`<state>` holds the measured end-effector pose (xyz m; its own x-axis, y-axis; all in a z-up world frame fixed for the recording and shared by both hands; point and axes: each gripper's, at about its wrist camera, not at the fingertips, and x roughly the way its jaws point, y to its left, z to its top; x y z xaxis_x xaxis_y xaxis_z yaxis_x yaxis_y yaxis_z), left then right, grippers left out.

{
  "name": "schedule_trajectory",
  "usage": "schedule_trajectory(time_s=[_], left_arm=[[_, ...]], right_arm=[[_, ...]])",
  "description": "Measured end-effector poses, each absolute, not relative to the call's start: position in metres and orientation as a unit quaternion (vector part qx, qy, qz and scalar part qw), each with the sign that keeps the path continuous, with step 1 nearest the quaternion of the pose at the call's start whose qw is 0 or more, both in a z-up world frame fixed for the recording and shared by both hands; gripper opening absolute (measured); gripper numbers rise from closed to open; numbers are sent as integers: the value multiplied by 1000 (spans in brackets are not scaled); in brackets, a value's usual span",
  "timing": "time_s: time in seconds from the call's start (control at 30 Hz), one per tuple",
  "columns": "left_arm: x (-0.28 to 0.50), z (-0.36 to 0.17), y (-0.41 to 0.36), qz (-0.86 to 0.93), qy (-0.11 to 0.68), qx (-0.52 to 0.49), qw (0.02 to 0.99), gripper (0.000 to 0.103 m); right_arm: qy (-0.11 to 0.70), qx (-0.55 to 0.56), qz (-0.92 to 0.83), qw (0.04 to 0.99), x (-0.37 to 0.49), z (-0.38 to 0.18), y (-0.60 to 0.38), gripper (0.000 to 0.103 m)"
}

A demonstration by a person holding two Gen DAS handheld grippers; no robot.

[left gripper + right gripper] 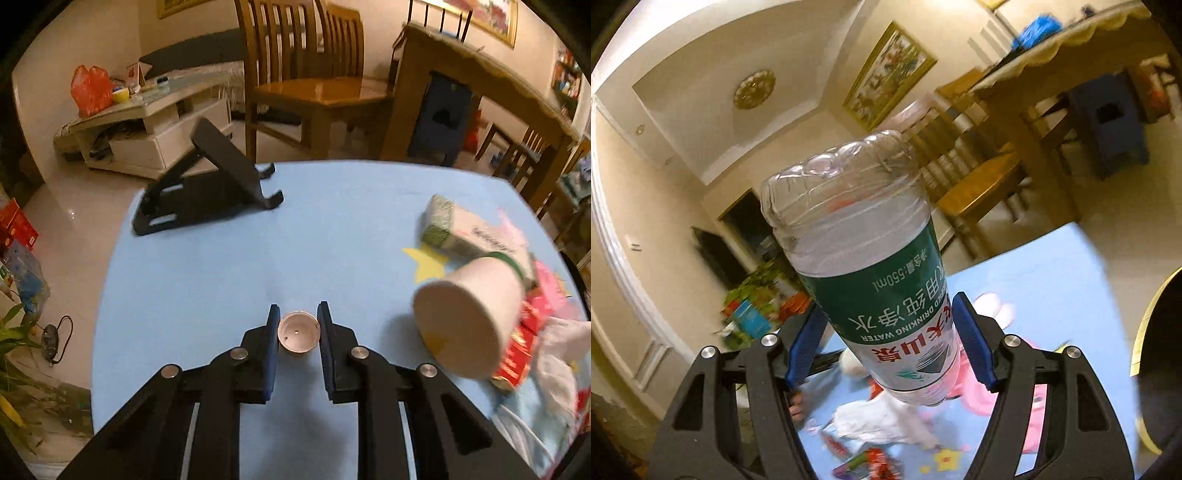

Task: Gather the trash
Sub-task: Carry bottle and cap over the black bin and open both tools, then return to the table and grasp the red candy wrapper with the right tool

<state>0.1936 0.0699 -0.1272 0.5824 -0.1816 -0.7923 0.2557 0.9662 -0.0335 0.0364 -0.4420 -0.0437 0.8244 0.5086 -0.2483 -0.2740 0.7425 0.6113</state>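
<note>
My left gripper [297, 317] is closed around a small silvery metal cup [297, 334] just above the blue table [221, 266]. A white paper cup [469, 314] lies on its side to the right, next to a green-and-white tissue pack [469, 229], red wrappers [517, 350] and white crumpled paper [557, 354]. My right gripper [890, 314] is shut on a clear plastic water bottle [871, 266] with a green label, held base-up above the table. Below it lie crumpled white paper [882, 421] and red wrappers [871, 459].
A black folding stand [207, 188] sits at the table's far left. Wooden chairs [310, 74] and a wooden dining table [480, 74] stand beyond. A dark round bin rim [1156, 362] shows at the right edge of the right wrist view. A pink item [986, 384] lies on the table.
</note>
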Motion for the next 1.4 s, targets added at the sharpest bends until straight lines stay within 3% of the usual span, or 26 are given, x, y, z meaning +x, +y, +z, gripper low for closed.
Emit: schedule_trajectory(time_s=[0.23, 0.43, 0.57, 0.6, 0.63, 0.67, 0.77, 1.07, 1.13, 1.17, 1.4], left_arm=[[137, -45, 45, -126, 343, 76, 928, 18], [111, -1, -52, -245, 319, 59, 914, 18], [94, -9, -152, -321, 333, 75, 883, 18], [90, -12, -174, -335, 340, 79, 875, 19], [87, -18, -198, -353, 352, 79, 864, 19], [83, -24, -220, -368, 364, 76, 852, 19], [70, -37, -281, -399, 392, 80, 825, 19], [64, -70, -422, -422, 412, 141, 796, 19], [65, -79, -446, -418, 417, 155, 792, 49], [66, -82, -455, -417, 415, 159, 793, 55], [60, -84, -441, -404, 438, 140, 791, 60]], right_arm=[[176, 226, 20, 958, 0, -32, -518, 68], [215, 190, -102, 953, -2, -56, -568, 68], [284, 210, -139, 925, 13, -103, -595, 72], [308, 208, -158, 915, 18, -116, -599, 75], [317, 207, -173, 909, 15, -127, -604, 87], [319, 210, -187, 905, 12, -129, -607, 92], [278, 248, -187, 909, -7, -122, -620, 97], [143, 292, -251, 912, -91, -75, -652, 97], [121, 303, -253, 911, -104, -70, -659, 97], [117, 307, -251, 910, -112, -66, -662, 98], [122, 304, -238, 914, -114, -51, -666, 97]])
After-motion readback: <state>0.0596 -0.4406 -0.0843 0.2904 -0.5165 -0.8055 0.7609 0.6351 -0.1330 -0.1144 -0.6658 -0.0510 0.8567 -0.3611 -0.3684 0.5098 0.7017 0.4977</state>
